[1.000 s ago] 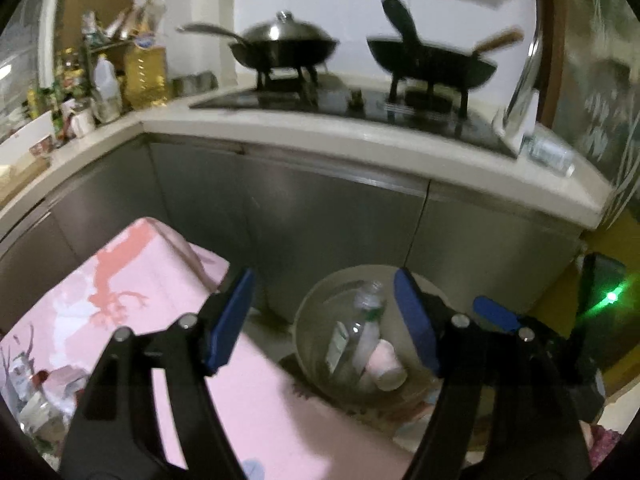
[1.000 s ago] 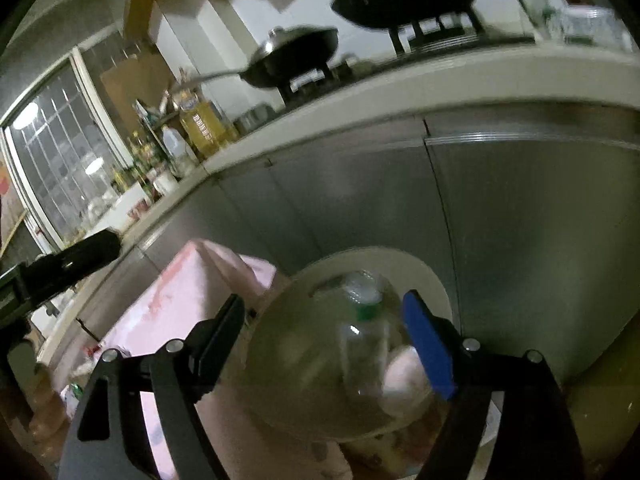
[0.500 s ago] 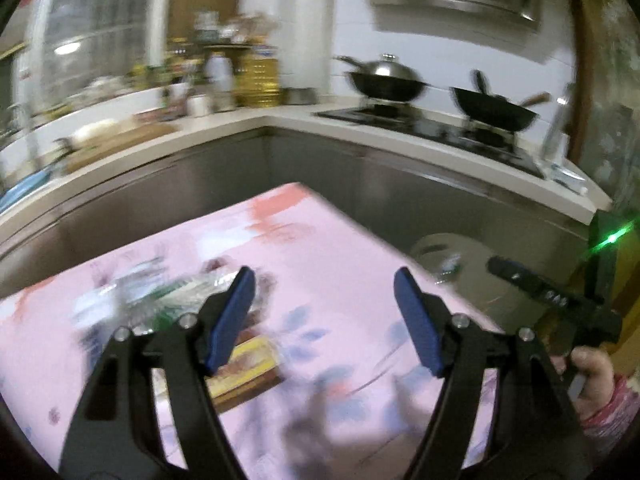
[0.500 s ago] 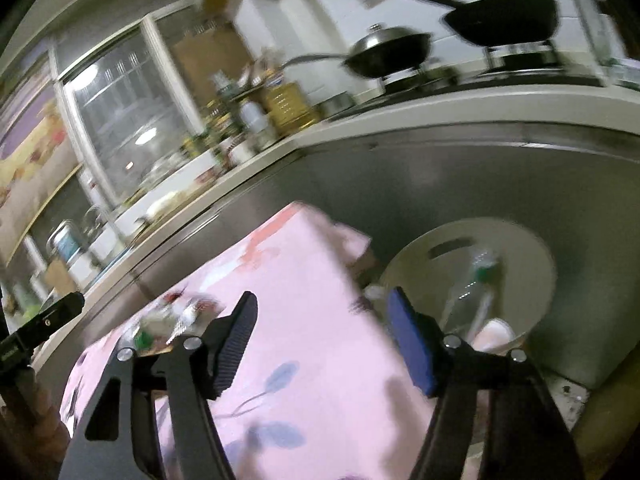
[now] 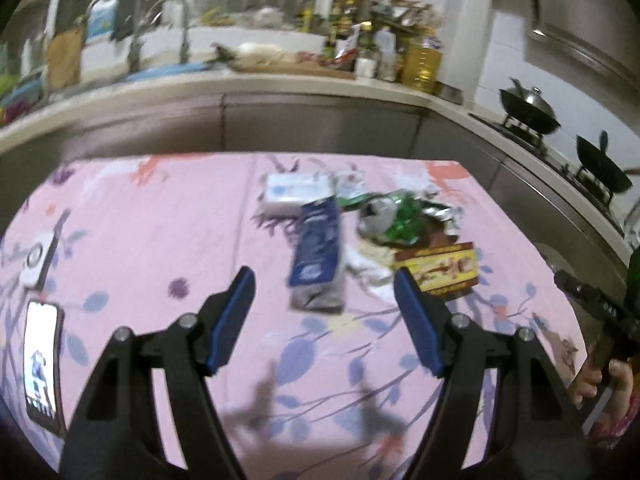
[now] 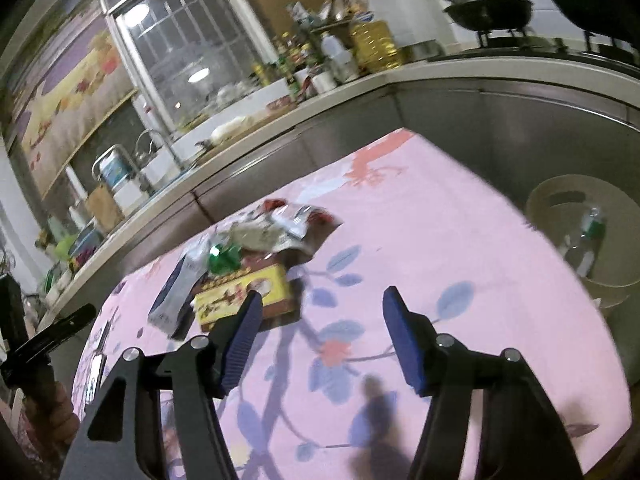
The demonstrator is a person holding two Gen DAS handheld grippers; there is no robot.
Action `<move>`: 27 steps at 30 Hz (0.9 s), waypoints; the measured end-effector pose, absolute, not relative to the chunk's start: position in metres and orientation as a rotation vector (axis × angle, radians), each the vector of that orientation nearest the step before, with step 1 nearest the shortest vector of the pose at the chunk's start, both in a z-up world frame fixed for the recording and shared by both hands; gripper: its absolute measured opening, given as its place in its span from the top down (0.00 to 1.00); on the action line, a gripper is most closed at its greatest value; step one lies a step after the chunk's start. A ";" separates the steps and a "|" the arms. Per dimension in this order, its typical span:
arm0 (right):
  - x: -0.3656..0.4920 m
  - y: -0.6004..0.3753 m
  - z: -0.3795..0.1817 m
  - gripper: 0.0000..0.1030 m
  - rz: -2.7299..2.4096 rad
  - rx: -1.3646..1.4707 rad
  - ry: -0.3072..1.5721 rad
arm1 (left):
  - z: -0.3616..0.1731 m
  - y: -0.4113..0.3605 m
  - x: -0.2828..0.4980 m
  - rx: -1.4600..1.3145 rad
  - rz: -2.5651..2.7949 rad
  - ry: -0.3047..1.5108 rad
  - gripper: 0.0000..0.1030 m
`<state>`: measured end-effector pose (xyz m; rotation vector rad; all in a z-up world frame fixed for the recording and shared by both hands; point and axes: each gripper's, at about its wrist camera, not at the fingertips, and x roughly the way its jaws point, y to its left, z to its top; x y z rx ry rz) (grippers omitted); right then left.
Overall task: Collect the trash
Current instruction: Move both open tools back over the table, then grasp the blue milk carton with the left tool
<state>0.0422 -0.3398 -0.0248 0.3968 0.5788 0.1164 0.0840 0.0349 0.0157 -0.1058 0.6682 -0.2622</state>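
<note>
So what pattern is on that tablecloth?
The tablecloth is pink with blue and purple leaves on branches, clearest in the left wrist view.

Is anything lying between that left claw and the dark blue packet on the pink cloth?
Nothing visible: only bare pink tablecloth lies between the open left gripper and the dark blue packet.

Left gripper (image 5: 324, 300): two black angular arms, each with a triangular cut-out near its base and two round silver screw heads on top. Fingers (image 5: 230, 320) were faced with flat blue pads; ribbing could not be confirmed. Right gripper (image 6: 320, 332): same black build, same silver screws; its blue pads (image 6: 240, 340) showed fine ribbing. In the left view, the right hand (image 5: 600, 376) gripped a black handle bearing small white lettering, unreadable. A pink patterned sleeve (image 5: 624, 424) showed at that wrist.
</note>
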 end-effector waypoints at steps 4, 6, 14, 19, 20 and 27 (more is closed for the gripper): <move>0.045 -0.323 -0.029 0.42 0.140 0.385 0.615 | 0.003 0.045 0.086 -0.134 -0.255 0.700 0.33; 0.046 -0.317 -0.031 0.42 0.147 0.381 0.628 | -0.002 0.044 0.087 -0.137 -0.259 0.713 0.33; 0.051 -0.305 -0.039 0.42 0.170 0.386 0.669 | -0.012 0.035 0.100 -0.137 -0.263 0.755 0.33; 0.062 -0.314 -0.049 0.42 0.212 0.504 0.692 | -0.014 0.030 0.110 -0.129 -0.258 0.763 0.27; 0.065 -0.316 -0.051 0.42 0.220 0.531 0.698 | -0.014 0.028 0.113 -0.127 -0.258 0.763 0.26; 0.102 -0.332 -0.051 0.42 0.227 0.603 0.718 | -0.023 0.014 0.143 -0.107 -0.254 0.784 0.26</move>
